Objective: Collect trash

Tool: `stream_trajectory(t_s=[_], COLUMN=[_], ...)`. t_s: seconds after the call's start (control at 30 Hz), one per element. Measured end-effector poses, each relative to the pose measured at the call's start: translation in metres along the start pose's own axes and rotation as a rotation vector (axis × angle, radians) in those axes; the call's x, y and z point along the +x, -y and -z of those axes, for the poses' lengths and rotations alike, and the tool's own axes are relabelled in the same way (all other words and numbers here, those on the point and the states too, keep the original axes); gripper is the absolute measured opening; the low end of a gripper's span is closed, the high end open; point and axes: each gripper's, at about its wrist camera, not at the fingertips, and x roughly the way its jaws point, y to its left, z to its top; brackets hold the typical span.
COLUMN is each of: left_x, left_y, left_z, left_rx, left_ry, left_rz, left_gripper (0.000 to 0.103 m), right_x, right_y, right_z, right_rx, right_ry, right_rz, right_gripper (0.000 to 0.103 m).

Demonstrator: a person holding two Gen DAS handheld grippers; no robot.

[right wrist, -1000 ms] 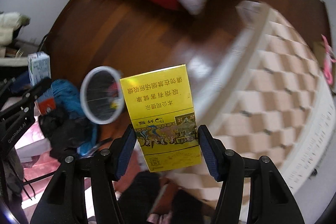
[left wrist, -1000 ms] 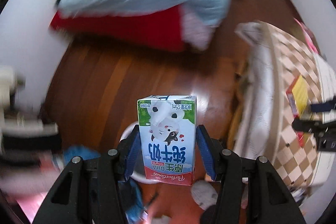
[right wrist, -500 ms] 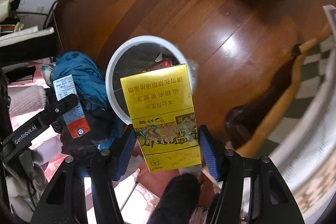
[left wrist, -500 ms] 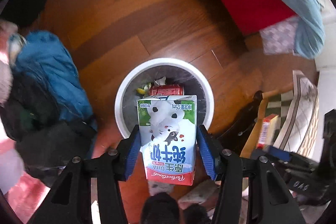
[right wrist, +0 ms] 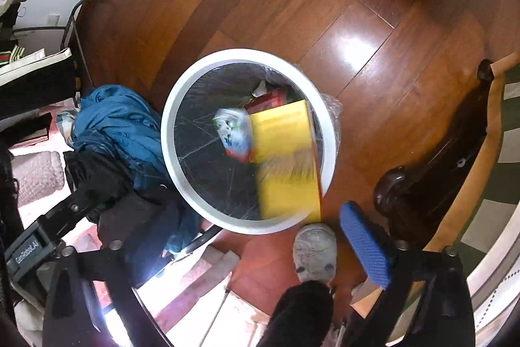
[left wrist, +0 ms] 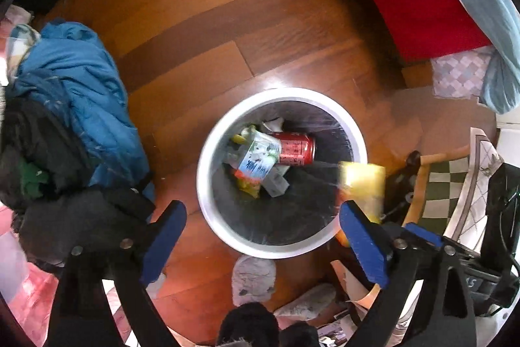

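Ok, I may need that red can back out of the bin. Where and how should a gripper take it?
Probably from straight above, fingers across the round body of the red can: it lies on its side atop the trash in the white bin, with the milk carton against one end.

milk carton (left wrist: 260,156) tipped on its side in the white bin (left wrist: 208,184), touching a red can (left wrist: 297,148) | yellow box (right wrist: 286,158) blurry, over the bin's rim

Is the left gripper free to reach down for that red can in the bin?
Probably yes: the left gripper is open and empty above the bin, but the milk carton lies partly over the red can.
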Motion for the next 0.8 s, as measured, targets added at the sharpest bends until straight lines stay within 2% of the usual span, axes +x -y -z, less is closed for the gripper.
stream_trajectory(t_s=[0.2,0.37,0.47,0.8], left_x=[-0.044,-0.095,-0.125,-0.25], left_y=[0.008,0.022,0.032,0.079], left_z=[0.025,0.055,0.074,0.145], left_rx=[0.066,0.117,0.137,0.208], left_ry=[0.104,0.178,0.2,0.24], left_rz=[-0.171,-0.248,-0.256,-0.214], left_gripper=[0.097,0.097,0.097,0.097], right_x=[-0.039,-0.092,-0.13,-0.285], right_y=[-0.016,-0.025,-0.027,-0.016], right_z=[0.025,0.067,0.095,0.193], right_rx=[-0.074,-0.117,-0.119,-0.103], right_ry=[0.08,0.154,0.196,0.284], right_rz=[0.123,0.197,0.213,0.15], right_gripper=[0.102,0.102,0.102,0.102])
